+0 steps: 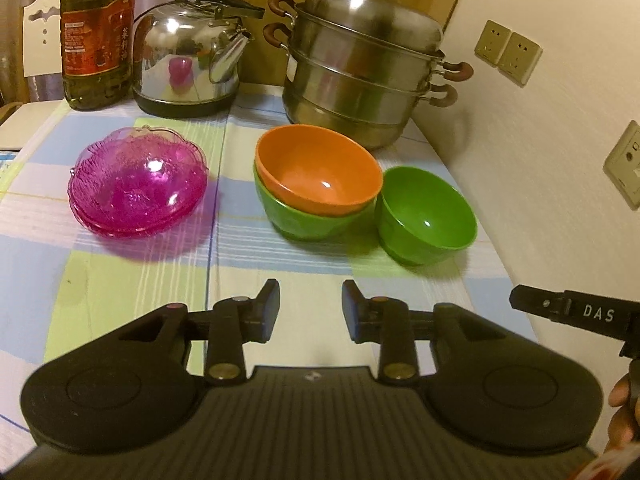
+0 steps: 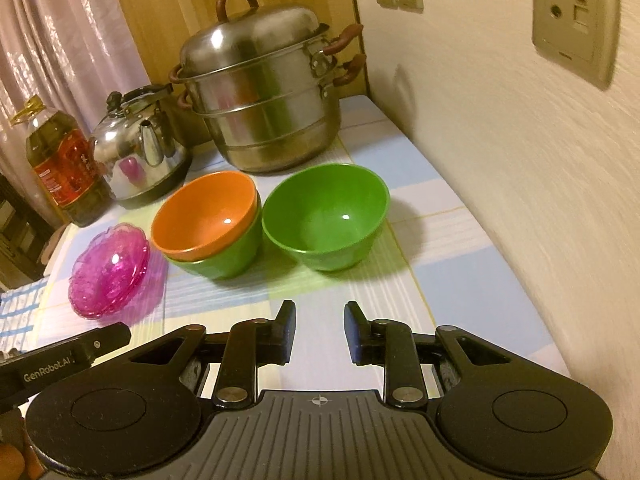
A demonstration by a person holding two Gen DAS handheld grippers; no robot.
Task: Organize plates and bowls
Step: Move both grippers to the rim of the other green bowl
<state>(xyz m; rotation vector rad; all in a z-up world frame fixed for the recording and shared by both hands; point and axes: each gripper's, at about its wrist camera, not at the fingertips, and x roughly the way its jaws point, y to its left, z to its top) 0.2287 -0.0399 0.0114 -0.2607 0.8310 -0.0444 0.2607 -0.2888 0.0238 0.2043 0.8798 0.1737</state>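
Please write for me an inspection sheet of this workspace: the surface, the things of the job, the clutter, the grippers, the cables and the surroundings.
Surface: table under a checked pastel cloth, blue, green and white.
Job's things: orange plastic bowl nested inside a green plastic bowl; a second, single green bowl stands close beside them on the wall side; stack of pink transparent glass plates apart from them.
Clutter: steel tiered steamer pot with lid, shiny steel kettle, large bottle of cooking oil, all at the back.
Grippers: left gripper open, empty; right gripper open, empty; both short of the bowls.
Cables: nothing seen.
Surroundings: cream wall with sockets, wooden panel, curtain.
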